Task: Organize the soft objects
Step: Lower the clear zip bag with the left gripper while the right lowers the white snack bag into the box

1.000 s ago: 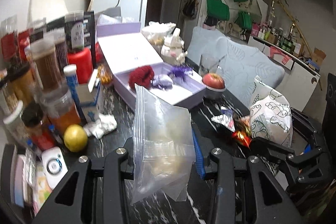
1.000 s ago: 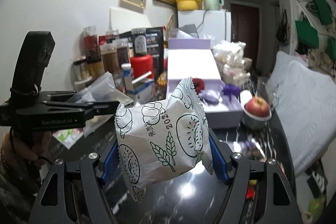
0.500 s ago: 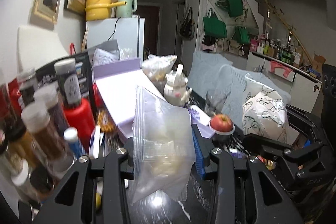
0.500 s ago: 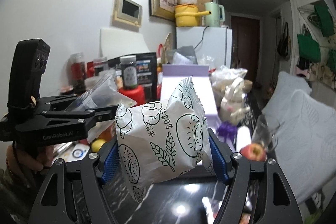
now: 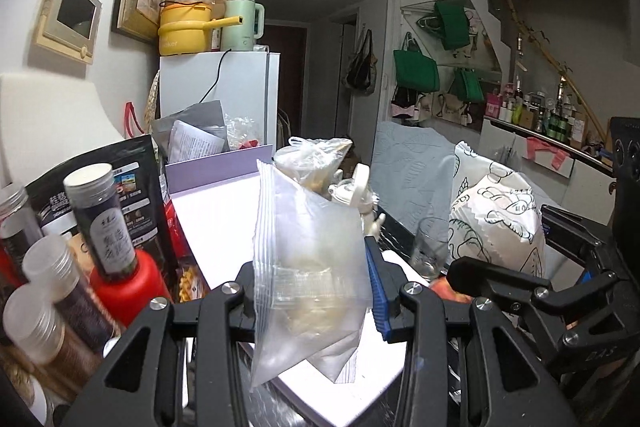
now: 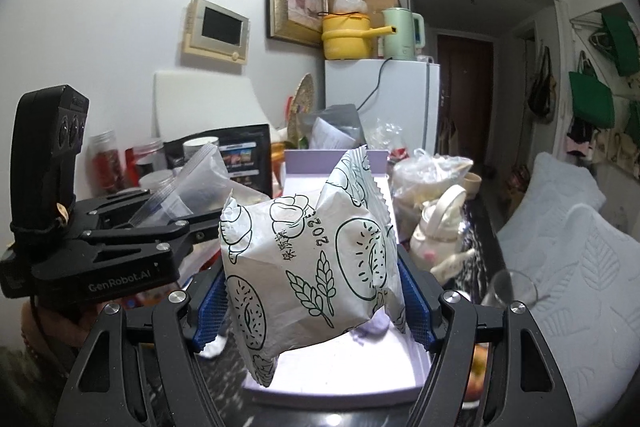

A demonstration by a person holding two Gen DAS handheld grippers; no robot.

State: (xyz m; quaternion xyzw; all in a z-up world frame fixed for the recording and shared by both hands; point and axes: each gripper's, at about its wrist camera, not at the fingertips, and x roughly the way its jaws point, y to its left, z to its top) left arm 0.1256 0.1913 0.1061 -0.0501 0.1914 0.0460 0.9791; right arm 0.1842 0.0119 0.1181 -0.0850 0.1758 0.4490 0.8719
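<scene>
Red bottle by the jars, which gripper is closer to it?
Left. The left gripper, shut on the clear zip bag, is just right of the red bottle; the right gripper, holding the printed packet, is farther right beyond it.

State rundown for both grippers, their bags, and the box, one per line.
left gripper: shut on clear zip bag
clear zip bag: held off the table, upright, contents sagging low
right gripper: shut on printed snack bag
printed snack bag: held off the table, puffy, sealed
lavender box: open, lid standing up behind
drinking glass: upright
</scene>
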